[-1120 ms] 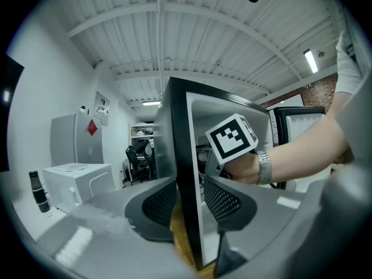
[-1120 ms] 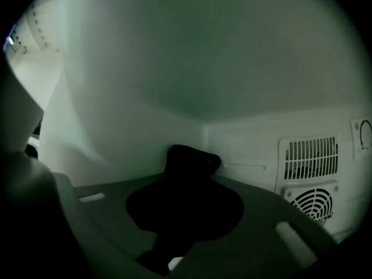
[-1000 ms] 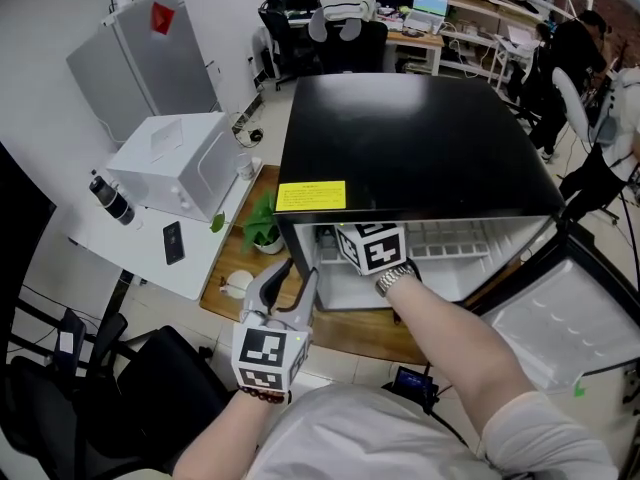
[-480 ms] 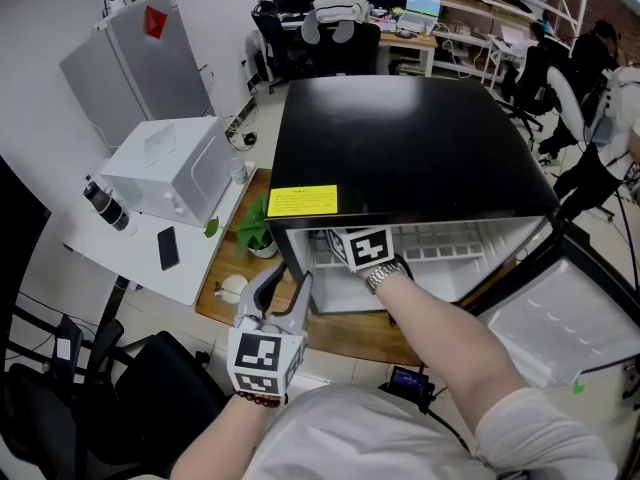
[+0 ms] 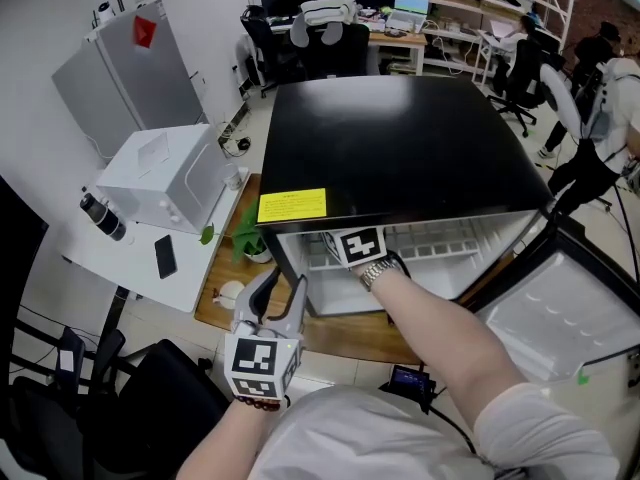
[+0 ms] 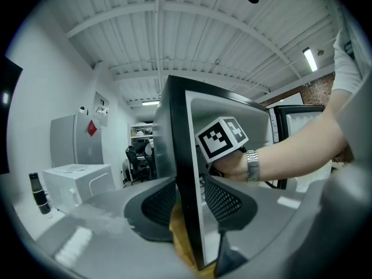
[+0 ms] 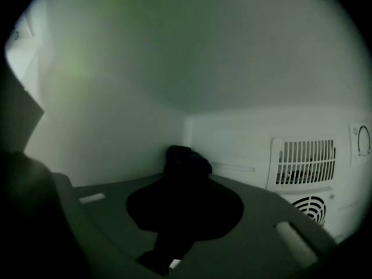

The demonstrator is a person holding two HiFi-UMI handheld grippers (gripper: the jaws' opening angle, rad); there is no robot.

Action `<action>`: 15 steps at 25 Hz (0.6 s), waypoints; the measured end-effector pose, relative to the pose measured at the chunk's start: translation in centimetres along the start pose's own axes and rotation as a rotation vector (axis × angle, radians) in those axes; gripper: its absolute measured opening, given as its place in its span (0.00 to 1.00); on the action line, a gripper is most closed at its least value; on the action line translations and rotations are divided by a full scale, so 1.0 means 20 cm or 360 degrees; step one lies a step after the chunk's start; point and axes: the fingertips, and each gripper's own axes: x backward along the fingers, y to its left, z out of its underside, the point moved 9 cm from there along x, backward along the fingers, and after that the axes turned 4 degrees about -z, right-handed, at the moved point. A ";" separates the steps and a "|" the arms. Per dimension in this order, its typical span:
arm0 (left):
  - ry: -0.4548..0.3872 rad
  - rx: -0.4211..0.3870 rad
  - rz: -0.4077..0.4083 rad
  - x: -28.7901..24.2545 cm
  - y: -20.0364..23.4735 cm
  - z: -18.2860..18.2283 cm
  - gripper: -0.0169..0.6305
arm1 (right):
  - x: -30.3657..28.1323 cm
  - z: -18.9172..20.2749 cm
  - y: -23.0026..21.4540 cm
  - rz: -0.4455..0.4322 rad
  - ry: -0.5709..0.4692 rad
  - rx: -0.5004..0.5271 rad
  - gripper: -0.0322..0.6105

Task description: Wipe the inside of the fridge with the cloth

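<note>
While your right gripper [image 7: 186,178] sits deep in the fridge [image 5: 400,148] with its jaws clamped on the dark cloth [image 7: 186,158] (bunched near the back corner), press flat and sweep in overlapping strokes; let your left gripper [image 6: 189,188], jaws half-spread and clasping the fridge's front edge, steady it.

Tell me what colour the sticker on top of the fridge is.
Yellow. The sticker lies at the front left of the black fridge top, clearest in the head view.

One left claw [image 5: 280,286] and one right claw [image 7: 185,182], one black fridge [image 5: 400,138], one dark cloth [image 7: 187,157], one phone [image 5: 165,256].
</note>
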 end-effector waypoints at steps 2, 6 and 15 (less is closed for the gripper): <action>0.0000 -0.0001 -0.0002 0.00 0.00 0.00 0.26 | 0.01 0.00 -0.01 0.0013 0.0000 0.0013 0.14; -0.0004 -0.0001 -0.0008 0.00 0.00 0.01 0.26 | 0.03 0.00 -0.04 0.0042 0.0025 0.0020 0.14; -0.0015 -0.0001 -0.0014 -0.01 0.00 0.00 0.26 | 0.13 0.03 -0.16 0.0208 0.0068 -0.0004 0.14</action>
